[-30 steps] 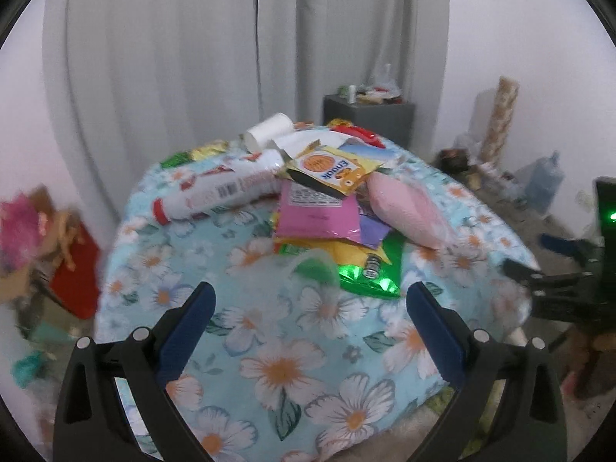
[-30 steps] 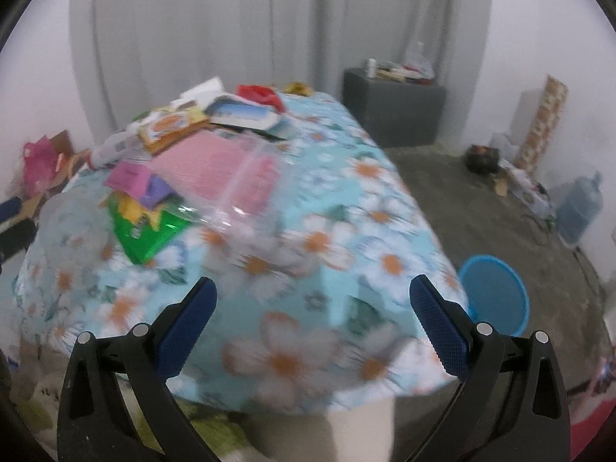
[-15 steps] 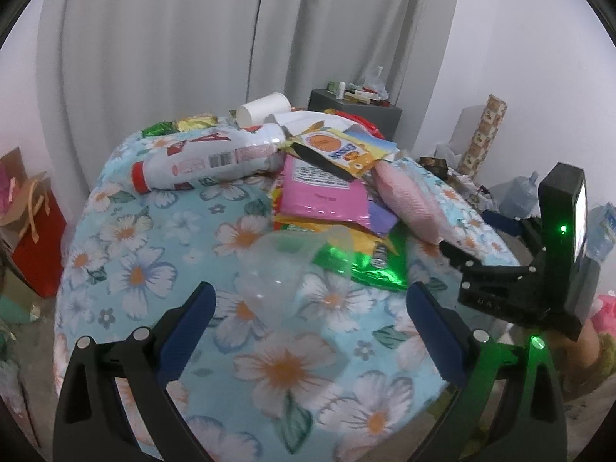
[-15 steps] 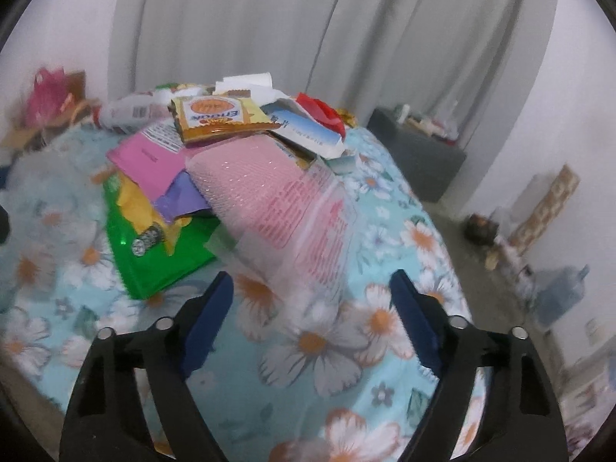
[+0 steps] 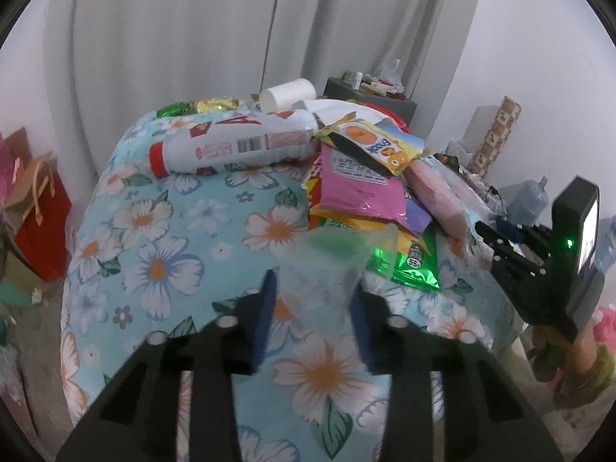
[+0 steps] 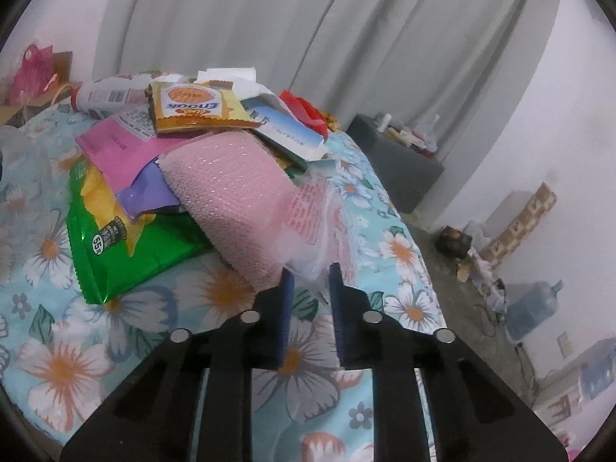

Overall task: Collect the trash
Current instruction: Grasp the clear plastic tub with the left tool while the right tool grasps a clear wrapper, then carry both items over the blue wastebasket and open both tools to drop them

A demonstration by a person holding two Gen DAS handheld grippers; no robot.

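A pile of trash lies on the flowered table (image 5: 161, 265): a white bottle with a red cap (image 5: 231, 148), a pink packet (image 5: 358, 183), a green foil bag (image 6: 127, 250), an orange snack wrapper (image 6: 192, 109). My left gripper (image 5: 313, 288) is closed around a clear plastic cup (image 5: 327, 265) at the table's near side. My right gripper (image 6: 310, 279) is closed on the clear flap of a pink bag (image 6: 238, 196) at the pile's right edge. The right gripper also shows in the left wrist view (image 5: 481, 229).
A white paper roll (image 5: 287, 94) and gold and green wrappers (image 5: 192, 107) lie at the table's far edge. A dark cabinet (image 6: 392, 161) stands behind. A red gift bag (image 5: 38, 215) sits on the floor at left, a water jug (image 6: 533, 308) at right.
Both grippers have closed from wide open. The left one moved forward onto the clear cup. The right one moved in onto the pink bag's flap.
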